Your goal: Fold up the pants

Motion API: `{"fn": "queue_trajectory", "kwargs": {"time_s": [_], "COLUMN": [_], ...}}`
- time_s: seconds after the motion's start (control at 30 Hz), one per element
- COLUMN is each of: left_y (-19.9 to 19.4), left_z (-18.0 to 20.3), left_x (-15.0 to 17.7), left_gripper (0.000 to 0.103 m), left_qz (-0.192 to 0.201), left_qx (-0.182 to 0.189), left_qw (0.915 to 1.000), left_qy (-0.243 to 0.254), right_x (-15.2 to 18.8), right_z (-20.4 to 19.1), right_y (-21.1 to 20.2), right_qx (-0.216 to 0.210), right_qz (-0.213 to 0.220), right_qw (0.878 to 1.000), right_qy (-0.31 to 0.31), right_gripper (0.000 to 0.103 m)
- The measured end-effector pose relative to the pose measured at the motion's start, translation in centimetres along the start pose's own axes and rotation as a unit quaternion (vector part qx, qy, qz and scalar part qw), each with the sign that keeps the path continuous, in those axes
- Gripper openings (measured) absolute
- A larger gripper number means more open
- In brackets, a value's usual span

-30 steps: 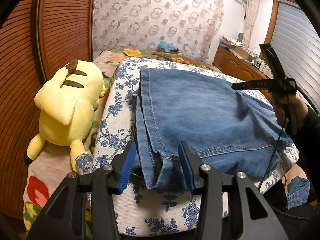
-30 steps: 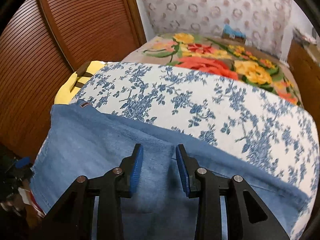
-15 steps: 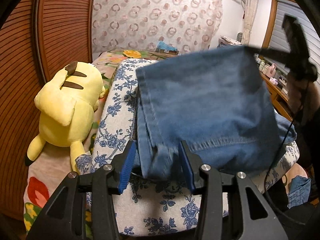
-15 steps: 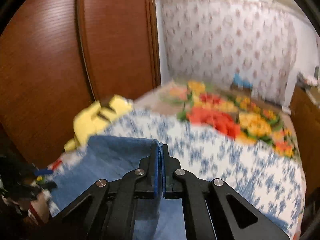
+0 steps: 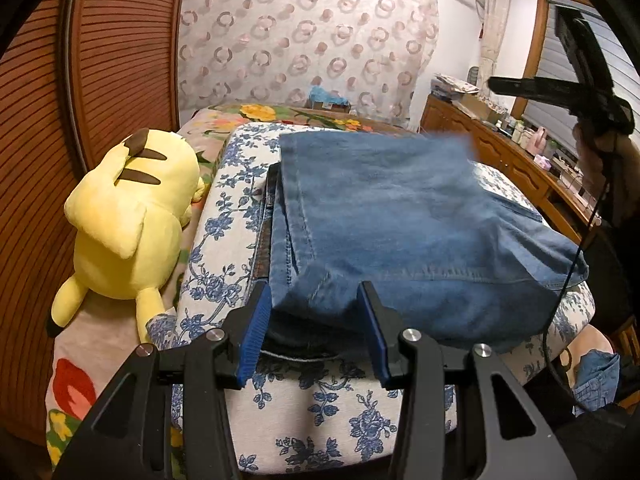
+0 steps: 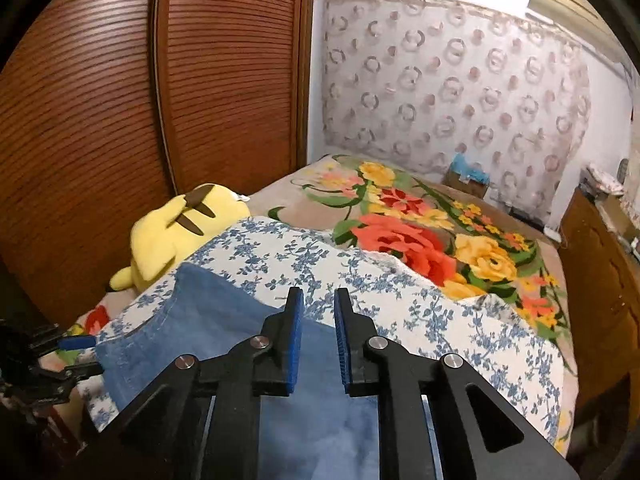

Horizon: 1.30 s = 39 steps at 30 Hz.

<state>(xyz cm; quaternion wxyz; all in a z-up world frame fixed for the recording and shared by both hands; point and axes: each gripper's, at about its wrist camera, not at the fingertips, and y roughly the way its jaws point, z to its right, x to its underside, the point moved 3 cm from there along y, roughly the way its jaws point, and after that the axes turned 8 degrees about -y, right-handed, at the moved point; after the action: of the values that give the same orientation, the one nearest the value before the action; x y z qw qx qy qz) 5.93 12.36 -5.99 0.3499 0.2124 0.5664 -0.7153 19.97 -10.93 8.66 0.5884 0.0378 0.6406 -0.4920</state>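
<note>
pants [image 5: 400, 224]: folded denim, lying on the blue-flowered cushion [image 5: 224, 240] atop the bed [image 6: 420, 216]; far edge blurred, seemingly not yet settled.
left gripper [image 5: 316, 328]: half wide, pads either side of the near hem corner, not visibly pressing (cloth between, not clamped).
right gripper [image 6: 318, 336]: narrow gap, opening, nothing between the pads; denim lying below.
risk 1: upper layer landing askew over the lower one, edges mismatched, for want of a pin at the near corner.
risk 2: right side of the pants overhanging the cushion edge; likely slide toward the floor if tugged.
risk 3: cable of the right gripper hanging close to the denim, a possible snag.
edges: plush toy [image 5: 128, 220] just beside the cushion's left side; wooden wardrobe [image 6: 120, 100] beyond.
open room: bare cushion beyond the far edge, flowered blanket farther back.
</note>
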Motion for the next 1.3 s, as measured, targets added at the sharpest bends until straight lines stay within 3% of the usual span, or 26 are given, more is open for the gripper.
{"fn": "queue_trajectory", "kwargs": {"time_s": [0.1,0.23,0.53,0.6,0.67,0.7,1.13,1.3], "left_y": [0.0,-0.1,0.6,0.9,1.3,1.6,3.5,4.3], "left_z": [0.1,0.7,4.0,4.9,5.9,6.7,14.4,16.4], "left_x": [-0.1,-0.4,-1.4,-1.6,-1.7,-1.7,-0.6,-0.2], "left_gripper": [0.045,0.045,0.047,0.052,0.078,0.081,0.081,0.081], "left_qz": [0.001,0.006,0.007,0.008,0.006,0.005,-0.005,-0.011], "left_qx": [0.000,0.003,0.022,0.028,0.034,0.039,0.065,0.073], "left_qw": [1.0000,1.0000,0.9995,0.9993,0.9990,0.9986,0.9923,0.9902], "left_qy": [-0.001,0.001,0.020,0.023,0.030,0.036,0.106,0.119], "right_x": [0.9,1.5,6.5,7.8,9.2,10.0,19.3,20.3], "right_z": [0.7,0.9,2.6,3.0,3.4,3.6,5.4,5.9], "right_y": [-1.9,-4.3,-9.9,-10.8,-11.6,-12.0,-14.6,-15.4], "right_qx": [0.012,0.024,0.055,0.064,0.072,0.076,0.108,0.117], "right_qz": [0.001,-0.004,-0.023,-0.029,-0.035,-0.039,-0.083,-0.091], "right_qw": [1.000,1.000,0.998,0.996,0.995,0.994,0.978,0.973], "right_qy": [-0.002,-0.002,0.034,0.045,0.057,0.064,0.160,0.177], "right_gripper": [0.027,0.029,0.037,0.038,0.039,0.039,0.040,0.041]}}
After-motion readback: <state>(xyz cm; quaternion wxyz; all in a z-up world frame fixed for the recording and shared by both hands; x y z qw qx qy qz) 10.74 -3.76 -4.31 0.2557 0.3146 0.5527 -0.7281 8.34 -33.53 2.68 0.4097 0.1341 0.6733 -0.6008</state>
